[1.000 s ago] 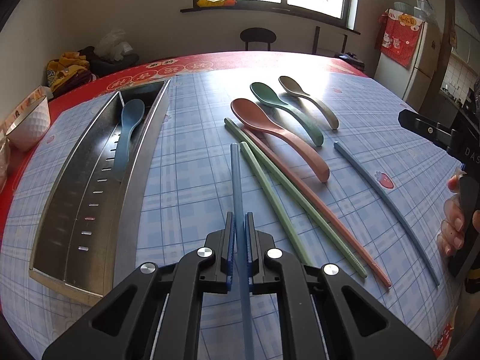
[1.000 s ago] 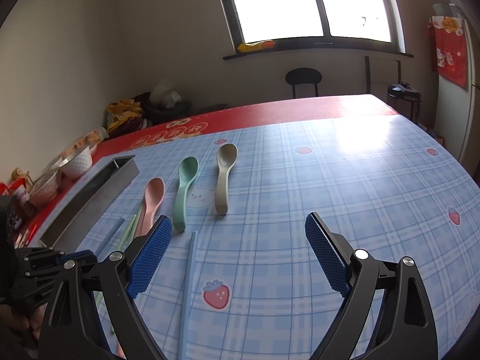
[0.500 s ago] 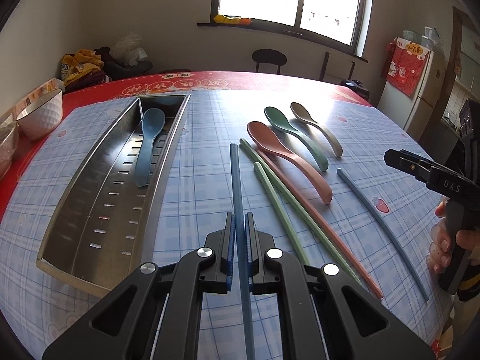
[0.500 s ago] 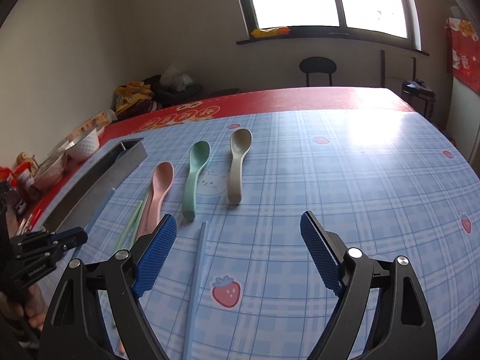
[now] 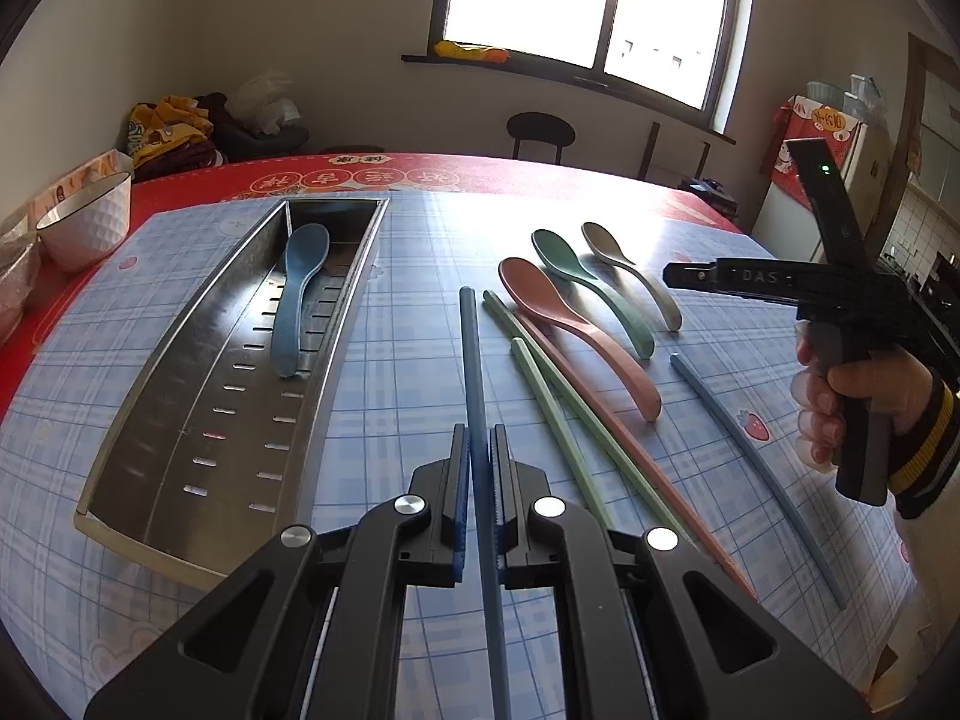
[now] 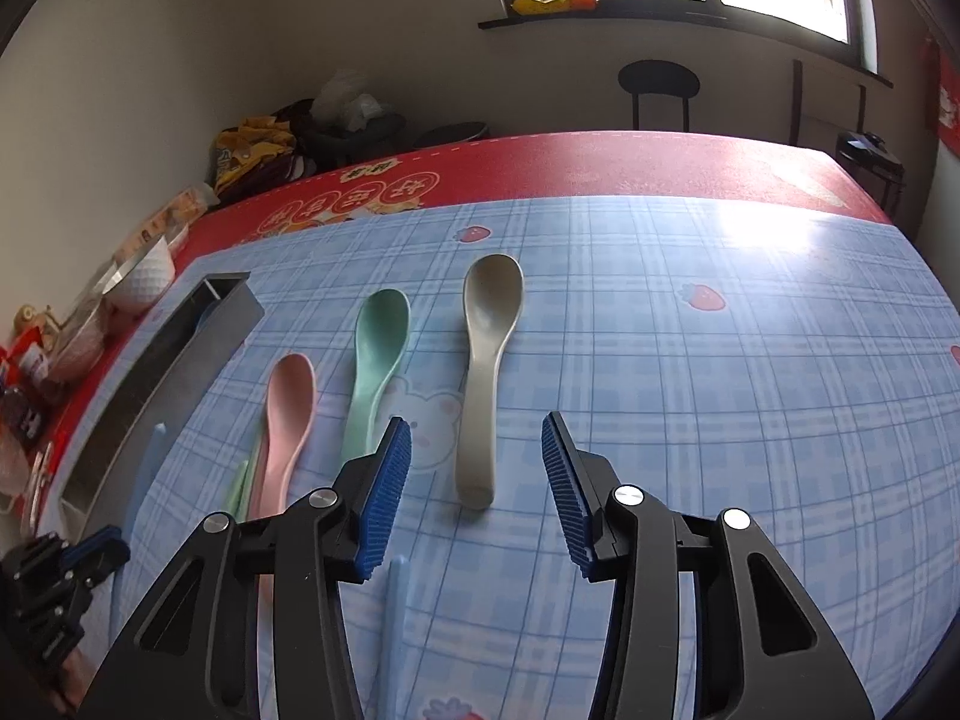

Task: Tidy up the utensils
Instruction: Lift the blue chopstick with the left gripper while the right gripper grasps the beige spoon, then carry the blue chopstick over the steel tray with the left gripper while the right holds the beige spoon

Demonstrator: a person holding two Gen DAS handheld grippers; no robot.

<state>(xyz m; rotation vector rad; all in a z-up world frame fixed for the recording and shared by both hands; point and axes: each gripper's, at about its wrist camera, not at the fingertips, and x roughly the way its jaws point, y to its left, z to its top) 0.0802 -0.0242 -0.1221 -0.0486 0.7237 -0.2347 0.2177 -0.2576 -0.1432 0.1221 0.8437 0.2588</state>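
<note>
Utensils are mostly lying loose on the surface; only a blue spoon is lying in the steel tray. I am pinching a blue chopstick in my left tongs. My right tongs, just narrowing, half-open and empty, are nearing the beige spoon.

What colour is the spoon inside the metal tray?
Blue. The spoon in the tray shows best in the left wrist view.
</note>
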